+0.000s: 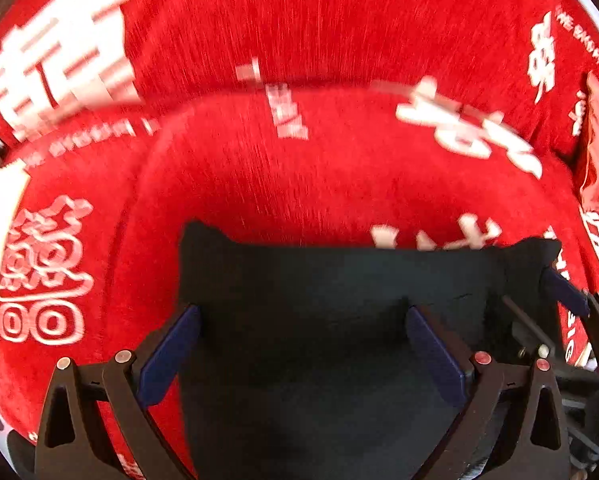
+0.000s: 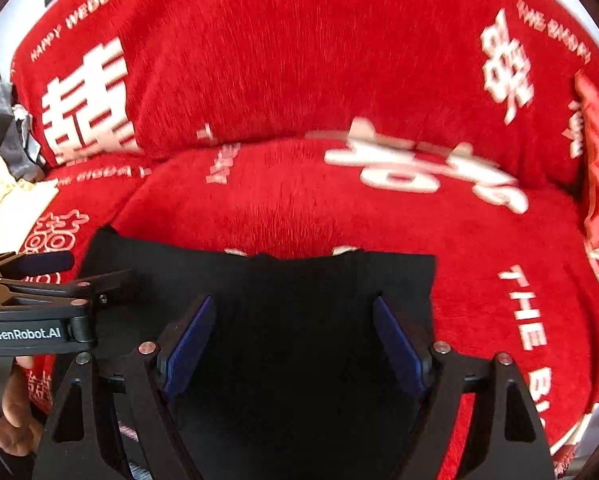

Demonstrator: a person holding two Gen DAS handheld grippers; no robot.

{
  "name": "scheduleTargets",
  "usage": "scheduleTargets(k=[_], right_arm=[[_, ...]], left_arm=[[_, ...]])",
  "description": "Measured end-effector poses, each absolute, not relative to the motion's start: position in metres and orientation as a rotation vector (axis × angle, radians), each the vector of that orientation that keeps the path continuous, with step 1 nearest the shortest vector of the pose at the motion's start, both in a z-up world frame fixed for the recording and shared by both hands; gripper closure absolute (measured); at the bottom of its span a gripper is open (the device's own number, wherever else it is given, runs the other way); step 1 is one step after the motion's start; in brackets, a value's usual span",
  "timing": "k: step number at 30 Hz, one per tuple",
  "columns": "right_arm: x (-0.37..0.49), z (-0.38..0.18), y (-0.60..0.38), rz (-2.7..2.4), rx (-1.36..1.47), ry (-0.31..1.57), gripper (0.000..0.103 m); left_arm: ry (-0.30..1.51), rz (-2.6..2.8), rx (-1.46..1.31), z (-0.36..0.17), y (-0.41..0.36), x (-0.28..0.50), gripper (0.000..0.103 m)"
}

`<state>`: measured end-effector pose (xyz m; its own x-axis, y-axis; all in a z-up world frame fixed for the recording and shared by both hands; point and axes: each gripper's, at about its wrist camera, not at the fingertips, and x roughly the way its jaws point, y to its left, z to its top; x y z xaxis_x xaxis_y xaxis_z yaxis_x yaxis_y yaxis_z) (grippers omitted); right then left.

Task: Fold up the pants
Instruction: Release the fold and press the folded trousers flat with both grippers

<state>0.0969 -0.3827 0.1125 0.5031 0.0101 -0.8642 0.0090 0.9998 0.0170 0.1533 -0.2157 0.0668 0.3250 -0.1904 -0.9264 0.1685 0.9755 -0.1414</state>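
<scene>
While both tools gape, pants (image 2: 259,300) lie flat.

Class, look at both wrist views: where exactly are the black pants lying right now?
The black pants lie flat on the red cover, low and central in both views, under the open left gripper and right gripper.

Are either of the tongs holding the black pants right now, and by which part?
Nothing is held. Both left tongs and right tongs stand open above the folded black fabric pants, pads apart from the cloth.
</scene>
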Motion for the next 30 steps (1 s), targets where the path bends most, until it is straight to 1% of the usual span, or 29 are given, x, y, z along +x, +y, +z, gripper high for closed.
scheduleTargets(k=[2, 3, 8, 10, 12, 15, 17, 20, 22, 25, 30], right_arm=[[0.103, 0.096, -0.394, -0.020, 0.021, 1.084, 0.017], [0.104, 0.090, -0.398, -0.024, 0.020, 1.088, 0.015], [0.106, 0.081, -0.401, -0.023, 0.017, 1.078, 0.010], [0.108, 0.084, -0.397, -0.020, -0.004, 1.084, 0.010], [0.104, 0.097, -0.396, -0.036, -0.023, 1.083, 0.010], [0.088, 0.125, -0.384, -0.042, -0.072, 0.989, 0.010], [0.085, 0.132, -0.375, -0.035, -0.093, 0.975, 0.010], [0.090, 0.121, -0.362, 0.006, -0.096, 1.028, 0.010], [0.093, 0.101, -0.358, -0.002, -0.085, 1.110, 0.009], [0.078, 0.102, -0.360, -0.026, -0.056, 1.088, 0.007], [0.037, 0.108, -0.359, -0.032, -0.068, 1.082, 0.007]], left_arm=[[1.246, -0.241, -0.057, 0.054, -0.211, 0.159, 0.000], [1.234, -0.239, -0.053, 0.054, -0.211, 0.158, 0.000], [1.232, -0.219, -0.017, 0.054, -0.217, 0.158, 0.000], [1.222, -0.215, 0.000, 0.064, -0.214, 0.154, 0.000], [1.146, -0.195, 0.052, 0.082, -0.212, 0.139, 0.000], [1.066, -0.165, 0.111, 0.096, -0.206, 0.117, 0.000], [1.052, -0.146, 0.125, 0.096, -0.201, 0.105, 0.000], [1.090, -0.116, 0.127, 0.081, -0.192, 0.094, 0.000], [1.097, -0.128, 0.098, 0.073, -0.186, 0.086, 0.000], [1.085, -0.138, 0.093, 0.074, -0.181, 0.075, 0.000], [1.082, -0.146, 0.096, 0.076, -0.178, 0.057, 0.000]])
